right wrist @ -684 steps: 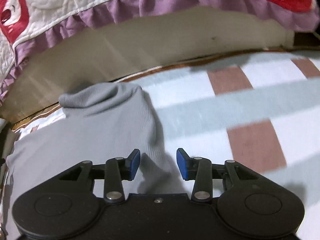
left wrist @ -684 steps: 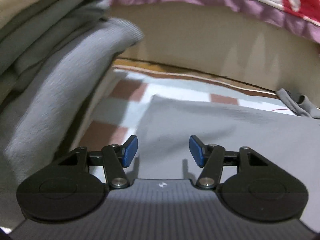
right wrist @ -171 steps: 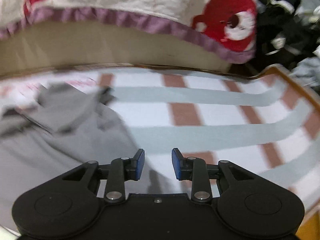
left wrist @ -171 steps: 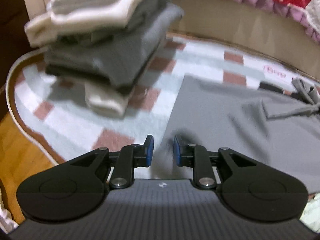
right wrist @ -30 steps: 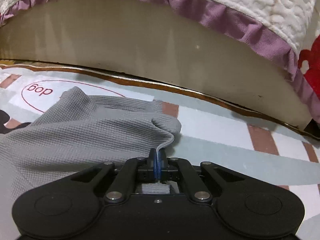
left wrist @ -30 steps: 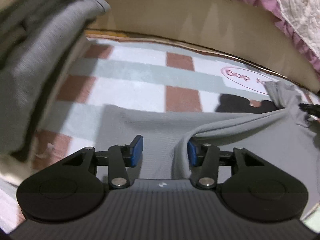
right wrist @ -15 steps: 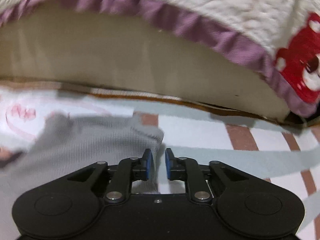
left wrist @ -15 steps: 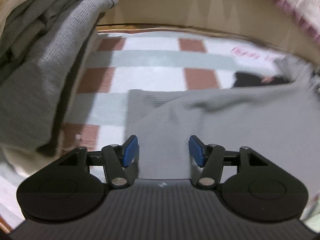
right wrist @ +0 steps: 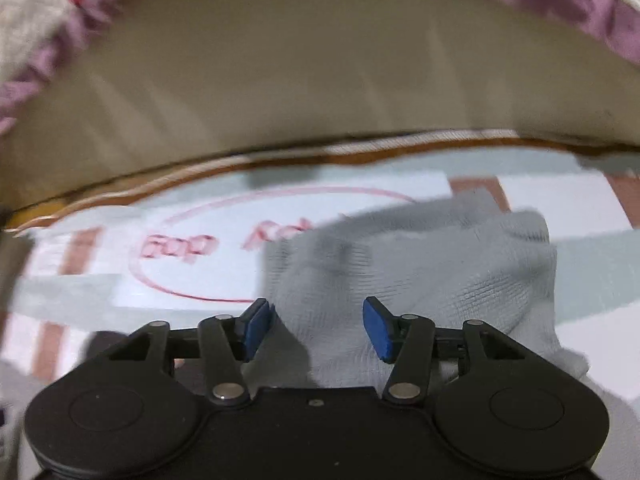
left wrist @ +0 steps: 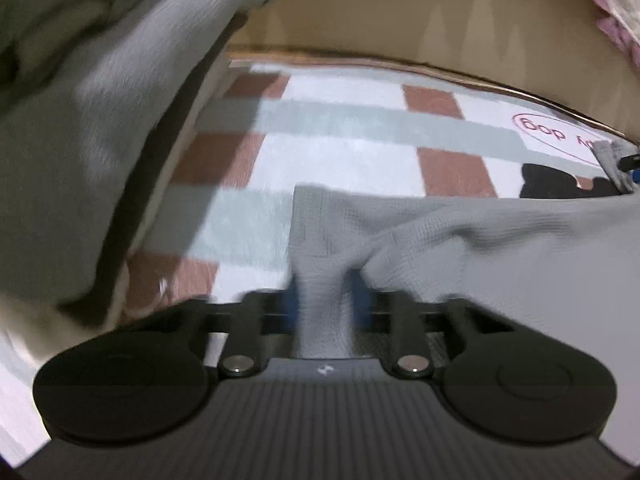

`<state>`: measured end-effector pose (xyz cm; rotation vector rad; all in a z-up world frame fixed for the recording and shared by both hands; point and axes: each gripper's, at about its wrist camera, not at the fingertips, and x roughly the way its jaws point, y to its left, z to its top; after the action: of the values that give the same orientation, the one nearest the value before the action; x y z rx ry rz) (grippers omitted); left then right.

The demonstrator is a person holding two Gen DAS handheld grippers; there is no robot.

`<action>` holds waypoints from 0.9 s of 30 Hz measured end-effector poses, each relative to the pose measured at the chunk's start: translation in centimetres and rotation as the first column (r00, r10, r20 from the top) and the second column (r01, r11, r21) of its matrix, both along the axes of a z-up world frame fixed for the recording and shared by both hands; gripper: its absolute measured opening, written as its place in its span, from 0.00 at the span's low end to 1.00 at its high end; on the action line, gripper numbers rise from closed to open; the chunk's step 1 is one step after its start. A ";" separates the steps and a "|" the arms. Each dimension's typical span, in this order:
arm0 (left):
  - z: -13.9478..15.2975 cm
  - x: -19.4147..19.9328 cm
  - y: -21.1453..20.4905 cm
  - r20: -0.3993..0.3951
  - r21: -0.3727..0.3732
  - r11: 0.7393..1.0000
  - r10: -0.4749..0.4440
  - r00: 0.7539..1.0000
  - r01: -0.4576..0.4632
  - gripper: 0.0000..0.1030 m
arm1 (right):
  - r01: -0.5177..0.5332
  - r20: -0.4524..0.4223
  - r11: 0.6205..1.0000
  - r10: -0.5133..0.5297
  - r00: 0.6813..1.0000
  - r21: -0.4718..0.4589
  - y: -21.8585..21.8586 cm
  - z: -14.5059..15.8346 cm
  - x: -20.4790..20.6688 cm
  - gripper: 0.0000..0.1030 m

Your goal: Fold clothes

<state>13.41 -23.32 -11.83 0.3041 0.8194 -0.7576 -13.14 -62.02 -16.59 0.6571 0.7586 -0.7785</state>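
A grey knit garment [left wrist: 500, 248] lies on the checked rug [left wrist: 352, 136]. My left gripper [left wrist: 326, 304] is shut on a bunched fold at the garment's left corner, which passes between its blue pads. In the right wrist view the garment's other end [right wrist: 432, 280] lies rumpled on the rug. My right gripper [right wrist: 316, 328] is open and empty, with its blue pads just above the fabric's near edge.
A stack of folded clothes [left wrist: 80, 128] stands close on the left. The beige bed base [right wrist: 300, 92] with a purple-frilled quilt [right wrist: 580, 4] runs along the far edge of the rug. A red oval "dog" print [right wrist: 224, 244] marks the rug.
My left gripper has closed on the garment's corner fold. My right gripper has let go of the fabric, opened wide and swung left; the cloth it held now lies on the rug.
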 end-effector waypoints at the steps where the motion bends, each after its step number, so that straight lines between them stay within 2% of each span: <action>1: 0.0 0.0 0.0 0.012 -0.002 1.000 -0.005 1.000 0.005 0.09 | -0.018 0.031 1.000 0.018 0.999 -0.017 0.0 0.1 -0.1 0.07; 2: 0.0 -0.1 -0.1 0.024 -0.005 1.000 -0.011 1.000 0.011 0.09 | -0.035 0.059 0.998 0.038 0.998 -0.046 0.1 0.3 -0.2 0.06; 4: 0.5 -0.1 0.2 0.047 -0.031 0.999 -0.015 0.999 0.016 0.09 | -0.067 0.093 0.983 0.084 0.992 -0.173 1.1 1.8 -0.5 0.06; 7: 1.4 -0.2 0.4 0.079 -0.065 0.997 -0.022 0.997 0.028 0.09 | -0.150 0.029 0.946 0.165 0.986 -0.289 2.3 2.6 0.9 0.06; 9: 1.2 -0.4 -0.2 0.101 -0.025 0.999 -0.040 0.994 0.042 0.10 | -0.204 -0.027 0.919 0.207 0.978 -0.338 2.7 2.7 2.0 0.08; 12: 0.4 -0.4 -0.7 0.091 0.056 0.998 -0.041 0.995 0.036 0.15 | -0.191 -0.063 0.932 0.180 0.982 -0.307 2.7 1.7 3.0 0.17; 13: 0.2 -0.3 -0.7 0.080 0.083 0.996 -0.036 0.996 0.029 0.15 | -0.174 -0.052 0.936 0.166 0.985 -0.306 3.2 1.8 2.9 0.17; 14: 0.3 -0.1 -0.3 0.068 0.101 0.995 -0.022 0.997 0.015 0.15 | -0.172 -0.012 0.935 0.177 0.984 -0.312 4.2 2.2 2.7 0.22; 16: 0.9 0.3 0.8 0.043 0.120 0.993 0.010 0.999 -0.015 0.16 | -0.180 0.055 0.930 0.207 0.977 -0.320 6.1 3.0 2.2 0.38; 17: 1.3 0.6 1.7 0.016 0.107 0.994 0.025 1.000 -0.027 0.18 | -0.226 0.045 0.921 0.253 0.966 -0.318 7.3 3.2 2.5 0.40; 18: 1.8 0.9 2.6 -0.012 0.092 0.995 0.039 0.999 -0.038 0.24 | -0.273 0.036 0.909 0.299 0.954 -0.315 8.4 3.4 2.7 0.40; 21: 2.5 1.3 4.4 -0.125 -0.005 0.999 0.030 0.992 -0.031 0.40 | -0.409 -0.001 0.862 0.428 0.904 -0.299 11.8 3.8 3.1 0.40; 22: 2.6 1.3 4.8 -0.155 -0.030 0.999 0.024 0.988 -0.029 0.42 | -0.450 -0.014 0.846 0.465 0.885 -0.286 12.8 3.8 3.1 0.40; 24: 2.4 1.1 4.7 -0.188 -0.023 0.999 0.026 0.982 -0.031 0.42 | -0.503 -0.019 0.832 0.513 0.858 -0.235 14.5 3.5 3.0 0.39; 27: 2.2 0.8 4.3 -0.218 -0.046 0.999 0.005 0.976 -0.016 0.42 | -0.542 -0.030 0.826 0.545 0.838 -0.156 16.2 2.5 2.6 0.39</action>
<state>14.24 -19.02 -9.63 0.1759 1.0077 -0.8084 -10.59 -45.82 -14.05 0.2722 0.8079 -0.2980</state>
